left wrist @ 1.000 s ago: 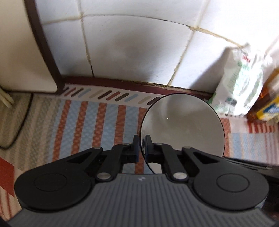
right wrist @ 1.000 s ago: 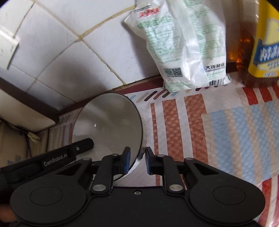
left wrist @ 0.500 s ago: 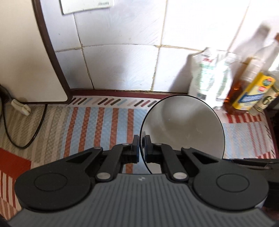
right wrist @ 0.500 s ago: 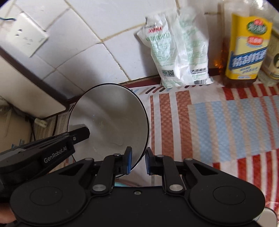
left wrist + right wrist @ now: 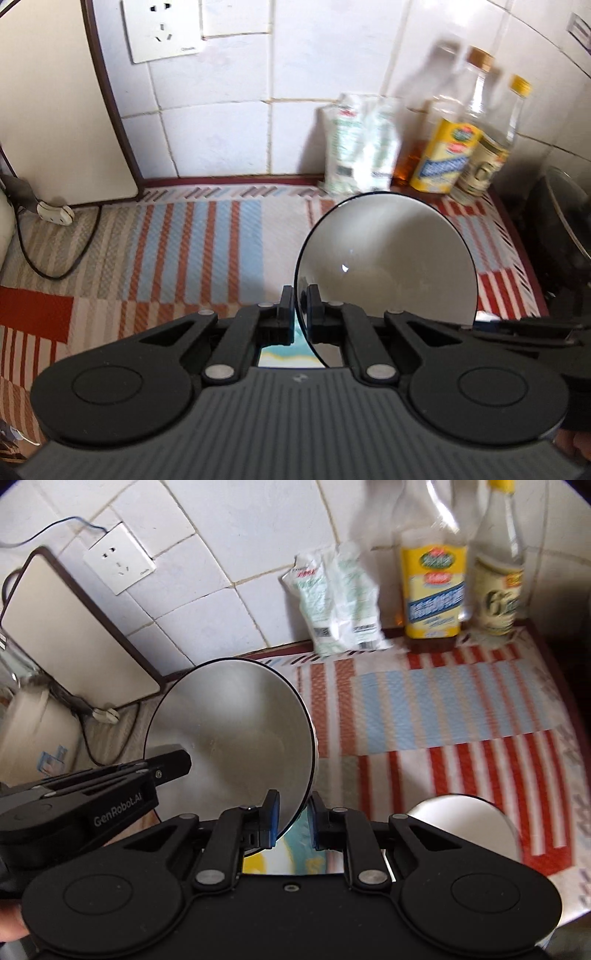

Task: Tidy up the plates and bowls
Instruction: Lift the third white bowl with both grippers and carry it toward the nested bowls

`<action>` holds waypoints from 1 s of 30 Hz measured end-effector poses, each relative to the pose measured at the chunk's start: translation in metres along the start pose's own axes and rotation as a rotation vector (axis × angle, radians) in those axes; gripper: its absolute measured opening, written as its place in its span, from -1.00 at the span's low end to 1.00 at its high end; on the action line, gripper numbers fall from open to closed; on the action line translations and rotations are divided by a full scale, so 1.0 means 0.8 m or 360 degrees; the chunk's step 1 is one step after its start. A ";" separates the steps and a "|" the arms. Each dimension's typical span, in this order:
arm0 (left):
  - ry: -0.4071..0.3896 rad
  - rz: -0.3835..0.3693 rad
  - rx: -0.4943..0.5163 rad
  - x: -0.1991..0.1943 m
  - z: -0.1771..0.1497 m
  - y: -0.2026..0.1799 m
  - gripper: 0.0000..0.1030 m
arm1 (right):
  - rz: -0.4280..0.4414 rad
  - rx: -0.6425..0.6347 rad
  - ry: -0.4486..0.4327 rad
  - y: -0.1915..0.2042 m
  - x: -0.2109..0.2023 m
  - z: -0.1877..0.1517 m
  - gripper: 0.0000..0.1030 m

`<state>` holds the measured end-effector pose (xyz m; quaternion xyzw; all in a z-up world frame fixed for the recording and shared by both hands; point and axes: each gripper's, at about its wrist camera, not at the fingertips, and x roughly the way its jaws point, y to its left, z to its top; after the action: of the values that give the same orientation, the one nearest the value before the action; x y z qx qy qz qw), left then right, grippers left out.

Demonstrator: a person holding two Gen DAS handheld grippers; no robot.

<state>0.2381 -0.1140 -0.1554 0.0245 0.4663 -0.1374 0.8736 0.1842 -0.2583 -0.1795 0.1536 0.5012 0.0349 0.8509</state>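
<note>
The bowl is held up in the air above the striped cloth, and both grippers have it. The left gripper is pinched shut on the thin rim at the bowl's left edge, so the bowl spreads out ahead of it and to its right. The right gripper is clamped on the rim at the other side, so from there the bowl sits ahead and to its left. The bowl is white inside with a dark line around the edge, and it looks smooth and shiny, so it is likely slippery. It looks hard and stiff, like china, so it would probably crack or chip if it fell or bumped the tiled wall. It does not look very heavy, but it is wide, so two holds on opposite sides of the rim are a good way to keep it from tipping. Another white bowl sits just ahead of the right gripper and to its right. A white bag and bottles stand far ahead by the wall, well away from the bowl.
</note>
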 end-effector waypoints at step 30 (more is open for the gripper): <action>0.0252 -0.0296 0.0239 0.040 -0.042 -0.138 -0.91 | -0.0281 0.0291 -0.0101 -0.127 -0.051 -0.088 -0.61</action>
<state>0.1987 -0.2211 -0.1912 0.0571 0.5224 -0.2499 0.8133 0.0934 -0.3478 -0.2069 0.1869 0.4867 -0.0908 0.8485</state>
